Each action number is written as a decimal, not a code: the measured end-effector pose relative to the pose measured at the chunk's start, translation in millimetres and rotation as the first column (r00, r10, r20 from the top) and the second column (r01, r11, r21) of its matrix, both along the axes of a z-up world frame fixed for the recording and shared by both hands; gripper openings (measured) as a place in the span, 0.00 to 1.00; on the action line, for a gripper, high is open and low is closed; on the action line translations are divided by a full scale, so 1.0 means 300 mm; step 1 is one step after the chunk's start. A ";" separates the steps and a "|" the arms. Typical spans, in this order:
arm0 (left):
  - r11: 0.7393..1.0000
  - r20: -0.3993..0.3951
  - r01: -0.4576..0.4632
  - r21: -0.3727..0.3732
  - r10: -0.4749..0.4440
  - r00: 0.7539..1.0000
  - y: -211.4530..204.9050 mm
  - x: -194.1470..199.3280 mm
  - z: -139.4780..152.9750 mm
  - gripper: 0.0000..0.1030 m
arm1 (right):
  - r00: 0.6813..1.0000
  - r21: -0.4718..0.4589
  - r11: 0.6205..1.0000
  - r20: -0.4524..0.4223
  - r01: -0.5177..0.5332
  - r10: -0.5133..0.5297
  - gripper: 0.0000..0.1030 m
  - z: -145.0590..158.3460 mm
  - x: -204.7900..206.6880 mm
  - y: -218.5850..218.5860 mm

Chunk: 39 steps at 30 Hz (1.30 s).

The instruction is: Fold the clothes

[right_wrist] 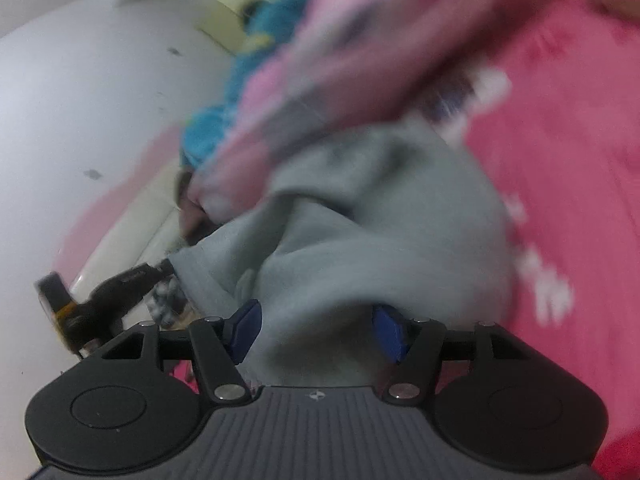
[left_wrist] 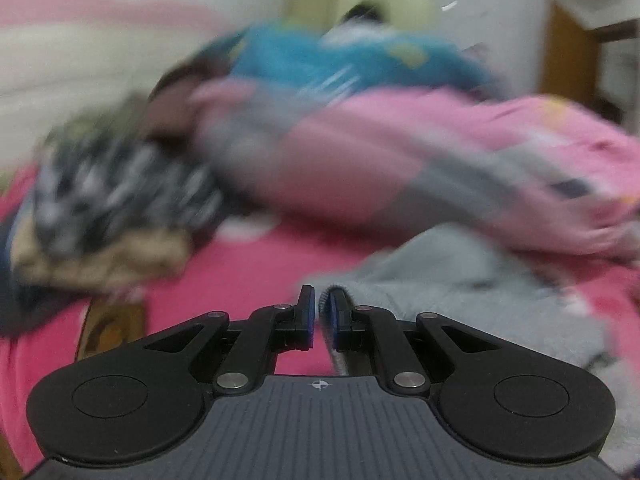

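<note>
A: Was any writing legible?

B: None. Both views were smeared with blur; white marks on the pink bedsheet (right_wrist: 560,184) could not be read.

A: How did the left gripper (left_wrist: 321,312) sit?

B: It pointed somewhat downward over the bed, its blue pads almost together. A thin edge of the grey garment (left_wrist: 460,280) ran by the right-hand pad; I could not tell whether it was truly pinched.

A: And the right gripper (right_wrist: 316,332)?

B: Its jaws stood wide, with the grey garment (right_wrist: 360,240) bunched between them. The pads did not appear to press it. The left gripper (right_wrist: 120,284) showed at that view's left edge, at the garment's corner.

A: What else lay around?

B: Behind the grey garment lay a heap: a pink quilt (left_wrist: 400,140), a blue garment (left_wrist: 320,56) on top, and a black-and-white patterned cloth (left_wrist: 120,192) over something beige (left_wrist: 104,256) to the left. A white wall (right_wrist: 80,100) stood beyond.
</note>
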<state>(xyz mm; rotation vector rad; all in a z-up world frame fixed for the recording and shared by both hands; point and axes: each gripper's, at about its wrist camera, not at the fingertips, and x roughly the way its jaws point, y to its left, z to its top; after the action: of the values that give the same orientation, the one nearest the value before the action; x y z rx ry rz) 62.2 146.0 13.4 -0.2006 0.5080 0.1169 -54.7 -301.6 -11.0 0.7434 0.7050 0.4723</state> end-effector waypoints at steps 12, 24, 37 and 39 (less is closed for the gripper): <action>0.982 -0.008 -0.029 -0.184 0.028 1.000 0.226 -0.079 -0.054 0.68 | 0.991 -0.075 0.992 -0.072 0.103 -0.109 0.72 -0.047 -0.011 -0.024; 0.760 -0.045 0.433 -0.485 -0.516 0.856 -0.010 -0.316 -0.177 0.81 | 0.969 0.017 0.985 -0.182 0.173 -0.167 0.83 -0.126 -0.004 -0.115; 0.608 -0.048 0.508 -0.609 -0.669 0.742 -0.265 -0.314 -0.316 0.81 | 0.972 0.086 0.980 -0.171 0.177 -0.160 0.84 -0.155 -0.008 -0.139; 0.616 -0.032 0.493 -0.615 -0.644 0.765 -0.270 -0.313 -0.328 0.81 | 0.974 0.099 0.980 -0.162 0.175 -0.157 0.84 -0.163 -0.008 -0.144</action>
<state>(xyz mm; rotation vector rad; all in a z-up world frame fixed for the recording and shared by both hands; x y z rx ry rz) -31.6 65.1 -84.9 -0.6185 0.8389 -0.6797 -57.0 -345.0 -59.9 0.9448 0.7569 0.3057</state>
